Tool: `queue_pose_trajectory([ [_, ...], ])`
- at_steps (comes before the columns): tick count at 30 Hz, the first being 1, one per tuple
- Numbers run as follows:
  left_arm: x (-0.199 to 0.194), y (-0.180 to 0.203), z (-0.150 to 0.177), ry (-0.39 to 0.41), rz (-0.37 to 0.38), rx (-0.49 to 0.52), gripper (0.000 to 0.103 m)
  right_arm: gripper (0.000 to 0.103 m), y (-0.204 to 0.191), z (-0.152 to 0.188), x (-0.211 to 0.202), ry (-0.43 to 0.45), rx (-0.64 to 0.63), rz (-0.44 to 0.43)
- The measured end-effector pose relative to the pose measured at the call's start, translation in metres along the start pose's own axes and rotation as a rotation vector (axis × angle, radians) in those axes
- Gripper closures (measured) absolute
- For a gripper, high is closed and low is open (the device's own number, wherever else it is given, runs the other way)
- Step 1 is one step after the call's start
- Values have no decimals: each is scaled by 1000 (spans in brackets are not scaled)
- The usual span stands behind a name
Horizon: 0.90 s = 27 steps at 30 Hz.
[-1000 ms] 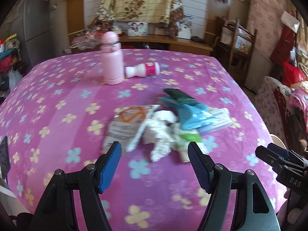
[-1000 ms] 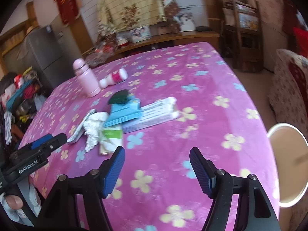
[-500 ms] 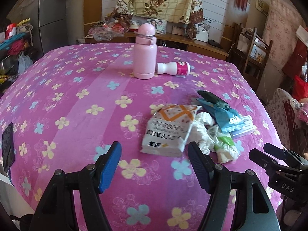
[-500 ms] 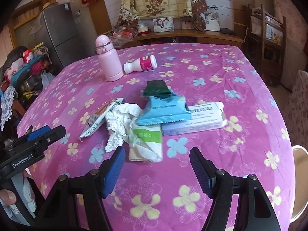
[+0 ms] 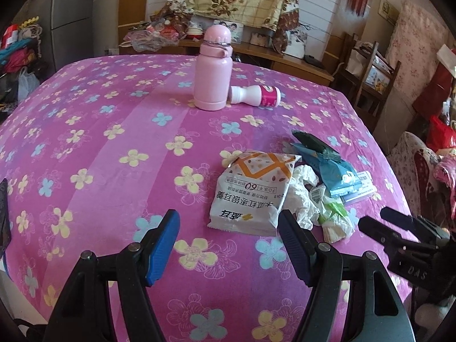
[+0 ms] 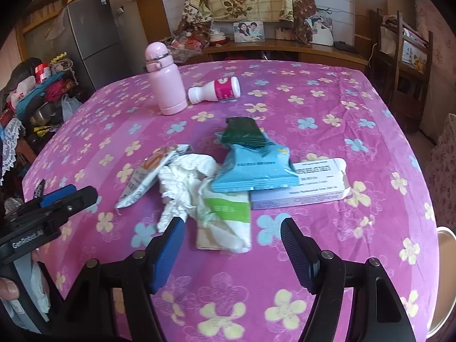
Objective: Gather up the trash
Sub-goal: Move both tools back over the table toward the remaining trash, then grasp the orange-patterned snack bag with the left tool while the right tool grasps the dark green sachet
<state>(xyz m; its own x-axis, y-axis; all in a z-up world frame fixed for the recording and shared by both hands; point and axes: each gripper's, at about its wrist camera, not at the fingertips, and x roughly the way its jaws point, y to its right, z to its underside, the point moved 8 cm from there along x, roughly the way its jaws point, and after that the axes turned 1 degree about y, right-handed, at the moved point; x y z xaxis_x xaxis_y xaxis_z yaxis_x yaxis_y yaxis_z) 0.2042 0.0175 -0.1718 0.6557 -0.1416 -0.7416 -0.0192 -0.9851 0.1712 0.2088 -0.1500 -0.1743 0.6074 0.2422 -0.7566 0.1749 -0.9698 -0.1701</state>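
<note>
A pile of trash lies on the pink flowered tablecloth (image 5: 85,142): a white and orange snack bag (image 5: 250,191) (image 6: 148,176), crumpled white tissue (image 6: 185,188) (image 5: 303,196), a white and green wrapper (image 6: 228,219), a blue packet (image 6: 256,168) (image 5: 339,176), a dark green packet (image 6: 243,132) and a white carton (image 6: 302,188). My left gripper (image 5: 228,233) is open and empty, just short of the snack bag. My right gripper (image 6: 229,242) is open and empty, its jaws on either side of the green wrapper's near end.
A pink flask (image 5: 212,71) (image 6: 166,82) stands at the far side with a small white and pink bottle (image 5: 256,97) (image 6: 216,89) lying beside it. A round white rim (image 6: 444,279) shows off the table's right edge. Chairs and shelves stand to the right.
Both grippers have moved in toward the trash pile, which now looks larger and nearer. The left view has swung left to right across the table. Jaws stayed open.
</note>
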Motion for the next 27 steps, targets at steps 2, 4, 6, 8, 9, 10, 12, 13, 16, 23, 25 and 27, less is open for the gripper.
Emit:
queue_pose_trajectory([
  [2, 3, 2, 0, -9, 11, 15, 31, 29, 6, 0, 3, -9, 9, 4],
  [4, 7, 5, 1, -22, 24, 35, 31, 29, 12, -1, 5, -15, 27, -2],
  [6, 12, 9, 1, -37, 33, 55, 31, 29, 16, -2, 7, -19, 41, -9],
  [8, 17, 14, 1, -51, 42, 76, 31, 30, 19, -4, 8, -20, 49, -12],
  [9, 20, 18, 2, -56, 45, 91, 31, 30, 20, -5, 9, -20, 49, -12],
  [10, 24, 21, 2, -59, 42, 109, 31, 30, 21, -6, 9, -20, 52, -12],
  [12, 33, 27, 1, -61, 27, 142, 31, 30, 25, -7, 10, -21, 58, -8],
  [13, 37, 29, 1, -64, 24, 152, 31, 30, 29, -8, 11, -20, 61, -2],
  [16, 50, 33, -4, -79, 24, 170, 31, 30, 41, -13, 15, -29, 77, 0],
  [23, 80, 33, -16, -127, 20, 177, 30, 29, 52, -49, 37, -56, 104, -43],
  [25, 85, 32, -18, -134, 18, 185, 30, 29, 48, -62, 49, -67, 102, -62],
  [27, 89, 29, -21, -135, 16, 191, 30, 29, 44, -72, 62, -82, 104, -81],
])
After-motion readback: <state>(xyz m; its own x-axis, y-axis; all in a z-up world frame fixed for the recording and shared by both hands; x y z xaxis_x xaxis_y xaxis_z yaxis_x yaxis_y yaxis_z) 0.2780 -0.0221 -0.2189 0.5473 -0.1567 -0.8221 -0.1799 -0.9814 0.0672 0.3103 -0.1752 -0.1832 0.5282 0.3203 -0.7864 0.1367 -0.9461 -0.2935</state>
